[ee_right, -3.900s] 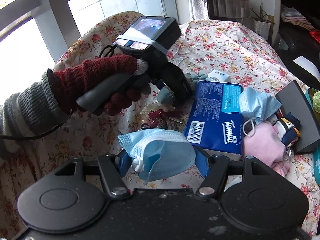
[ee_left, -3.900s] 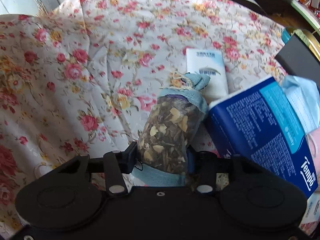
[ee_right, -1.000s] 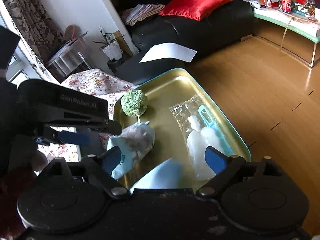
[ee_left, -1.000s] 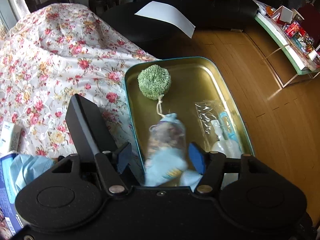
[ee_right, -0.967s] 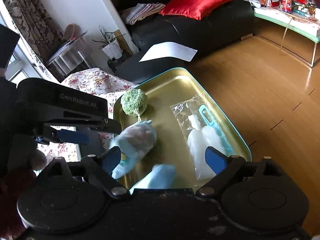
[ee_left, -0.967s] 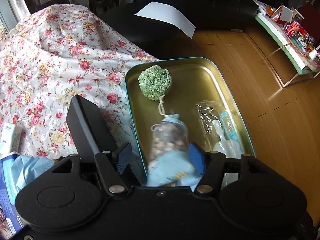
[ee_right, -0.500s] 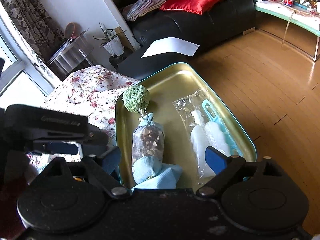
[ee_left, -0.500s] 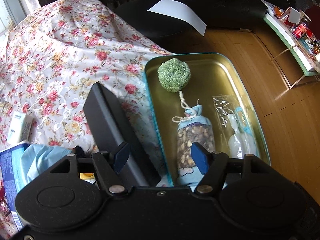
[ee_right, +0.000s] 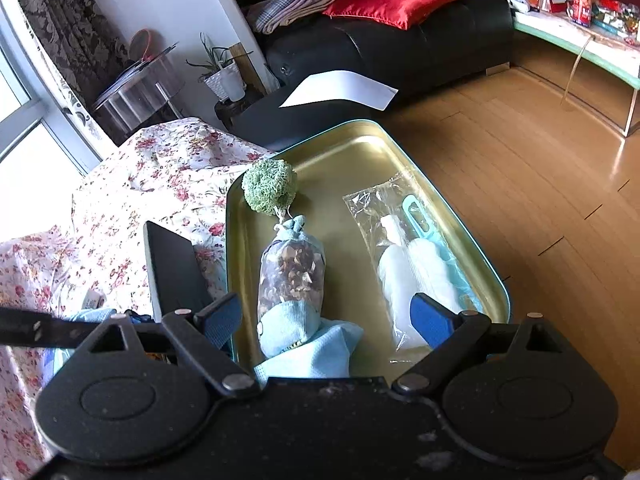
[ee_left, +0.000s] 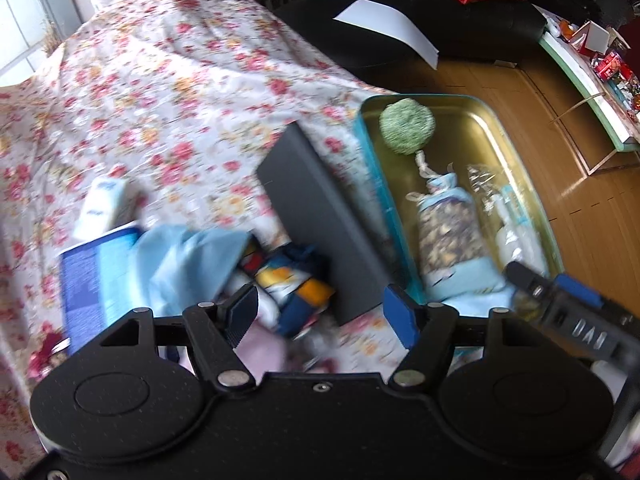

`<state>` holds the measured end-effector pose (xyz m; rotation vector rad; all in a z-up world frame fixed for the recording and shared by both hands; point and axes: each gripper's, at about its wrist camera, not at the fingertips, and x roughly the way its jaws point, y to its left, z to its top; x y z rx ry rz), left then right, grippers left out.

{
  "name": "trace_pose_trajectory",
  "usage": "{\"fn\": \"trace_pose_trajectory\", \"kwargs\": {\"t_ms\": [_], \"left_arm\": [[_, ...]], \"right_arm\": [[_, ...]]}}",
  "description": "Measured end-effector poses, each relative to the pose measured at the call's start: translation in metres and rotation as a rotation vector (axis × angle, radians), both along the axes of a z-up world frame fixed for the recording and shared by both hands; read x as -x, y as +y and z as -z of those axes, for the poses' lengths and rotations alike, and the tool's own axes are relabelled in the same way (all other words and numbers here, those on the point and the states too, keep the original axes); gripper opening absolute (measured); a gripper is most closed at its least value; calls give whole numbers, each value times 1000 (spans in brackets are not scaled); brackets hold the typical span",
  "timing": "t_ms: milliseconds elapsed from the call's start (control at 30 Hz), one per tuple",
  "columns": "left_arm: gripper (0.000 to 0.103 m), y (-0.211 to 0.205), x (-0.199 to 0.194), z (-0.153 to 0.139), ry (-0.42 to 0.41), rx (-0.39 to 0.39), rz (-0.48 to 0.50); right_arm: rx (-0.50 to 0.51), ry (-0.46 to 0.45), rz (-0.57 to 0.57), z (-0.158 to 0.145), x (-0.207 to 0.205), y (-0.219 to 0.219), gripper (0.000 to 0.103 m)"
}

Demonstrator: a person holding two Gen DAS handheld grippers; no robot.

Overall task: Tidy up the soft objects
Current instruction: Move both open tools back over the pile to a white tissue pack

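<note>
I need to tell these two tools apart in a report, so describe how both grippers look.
They look alike. The left gripper has a matte black, finely textured body with two round discs, black link bars on silver rivets, and blue-padded fingers. The right gripper matches, its body scuffed with pale specks. No cables, hands or sleeves show.

A gold-lined metal tray [ee_right: 400, 148] with a teal rim is seen beyond the right gripper [ee_right: 326, 316], whose blue-padded jaws are held wide apart with nothing pressed between them. A mesh sachet of dried botanicals [ee_right: 291, 276] is laid along the tray's left side, a green knitted ball [ee_right: 269, 186] at its tied end, a light blue cloth [ee_right: 316, 350] touching its near end. A plastic-wrapped white item [ee_right: 412, 276] is laid to the right. A dark box [ee_right: 174, 276] is propped on the floral cloth [ee_right: 160, 168] beside the tray.
</note>
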<state>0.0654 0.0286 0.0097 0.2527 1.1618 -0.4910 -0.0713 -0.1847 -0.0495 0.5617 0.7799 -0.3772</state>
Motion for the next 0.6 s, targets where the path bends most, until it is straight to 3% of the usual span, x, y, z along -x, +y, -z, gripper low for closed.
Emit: {"fn": "trace_pose_trajectory", "kwargs": {"t_ms": [300, 400, 600], "left_arm": [[66, 76, 2, -6, -30, -33, -58], [73, 100, -3, -6, -46, -36, -101], [73, 141, -25, -4, -64, -41, -172]], "right_arm": [[82, 4, -25, -7, 8, 15, 92], [115, 12, -40, -9, 8, 22, 92], [230, 44, -126, -14, 4, 53, 92]]}}
